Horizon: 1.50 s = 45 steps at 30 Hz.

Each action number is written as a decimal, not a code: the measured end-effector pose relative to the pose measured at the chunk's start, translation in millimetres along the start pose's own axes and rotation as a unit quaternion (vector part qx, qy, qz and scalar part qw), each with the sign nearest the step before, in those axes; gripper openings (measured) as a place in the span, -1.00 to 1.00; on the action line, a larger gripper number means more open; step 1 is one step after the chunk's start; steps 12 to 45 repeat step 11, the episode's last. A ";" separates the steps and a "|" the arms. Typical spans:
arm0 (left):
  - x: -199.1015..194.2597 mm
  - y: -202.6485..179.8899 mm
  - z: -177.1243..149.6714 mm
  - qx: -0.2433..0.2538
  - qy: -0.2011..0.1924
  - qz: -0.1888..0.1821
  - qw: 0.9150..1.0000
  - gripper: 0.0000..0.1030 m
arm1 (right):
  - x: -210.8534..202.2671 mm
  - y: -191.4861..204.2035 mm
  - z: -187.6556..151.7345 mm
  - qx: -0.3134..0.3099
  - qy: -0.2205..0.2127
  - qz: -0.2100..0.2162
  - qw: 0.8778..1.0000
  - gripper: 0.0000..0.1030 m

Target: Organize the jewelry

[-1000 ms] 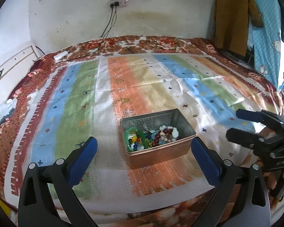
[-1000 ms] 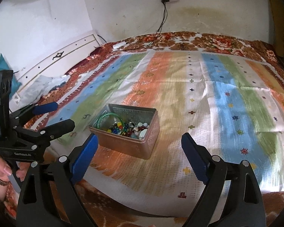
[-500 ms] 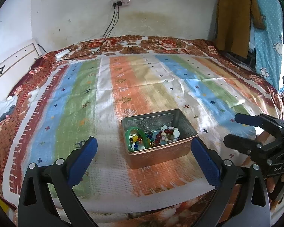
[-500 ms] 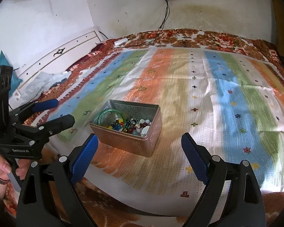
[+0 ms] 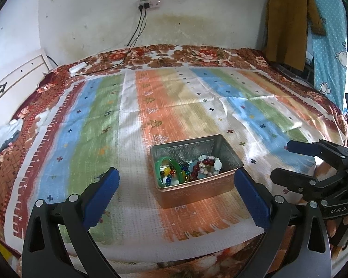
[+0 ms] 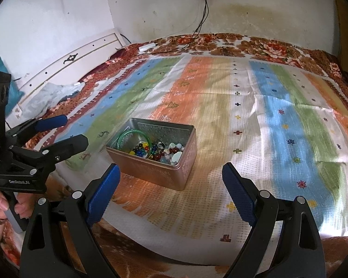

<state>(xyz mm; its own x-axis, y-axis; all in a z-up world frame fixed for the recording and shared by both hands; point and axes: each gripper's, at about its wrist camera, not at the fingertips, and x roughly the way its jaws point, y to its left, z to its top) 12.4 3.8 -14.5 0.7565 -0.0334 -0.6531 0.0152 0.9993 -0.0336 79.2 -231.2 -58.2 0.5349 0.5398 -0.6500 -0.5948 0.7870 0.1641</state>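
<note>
Holding our left gripper [image 5: 176, 192] and right gripper [image 6: 171, 185] spread wide and empty, we see the metal tin [image 5: 194, 180] resting on the striped bedspread [image 5: 132, 106] just ahead, with a green bangle [image 5: 168, 164] and mixed beads [image 5: 203, 165] piled inside it.

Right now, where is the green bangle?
The green bangle stands on edge inside the metal tin on the striped bedspread, at its left end in the left wrist view, beside the loose beads.
</note>
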 end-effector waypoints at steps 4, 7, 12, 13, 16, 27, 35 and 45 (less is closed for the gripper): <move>-0.6 1.4 1.5 -0.001 -0.003 -0.002 1.000 0.89 | -1.0 -0.8 0.2 0.005 -0.001 0.002 1.000 0.74; 0.5 -0.2 1.6 0.002 -0.002 -0.006 1.000 0.89 | -0.3 -3.3 1.1 0.010 -0.002 0.003 1.000 0.74; 2.7 -3.0 0.6 0.005 0.004 0.000 1.000 0.89 | 0.1 -4.1 1.1 0.011 -0.001 0.003 1.000 0.74; 2.7 -3.0 0.6 0.005 0.004 0.000 1.000 0.89 | 0.1 -4.1 1.1 0.011 -0.001 0.003 1.000 0.74; 2.7 -3.0 0.6 0.005 0.004 0.000 1.000 0.89 | 0.1 -4.1 1.1 0.011 -0.001 0.003 1.000 0.74; 2.7 -3.0 0.6 0.005 0.004 0.000 1.000 0.89 | 0.1 -4.1 1.1 0.011 -0.001 0.003 1.000 0.74; 2.7 -3.0 0.6 0.005 0.004 0.000 1.000 0.89 | 0.1 -4.1 1.1 0.011 -0.001 0.003 1.000 0.74; 2.7 -3.0 0.6 0.005 0.004 0.000 1.000 0.89 | 0.1 -4.1 1.1 0.011 -0.001 0.003 1.000 0.74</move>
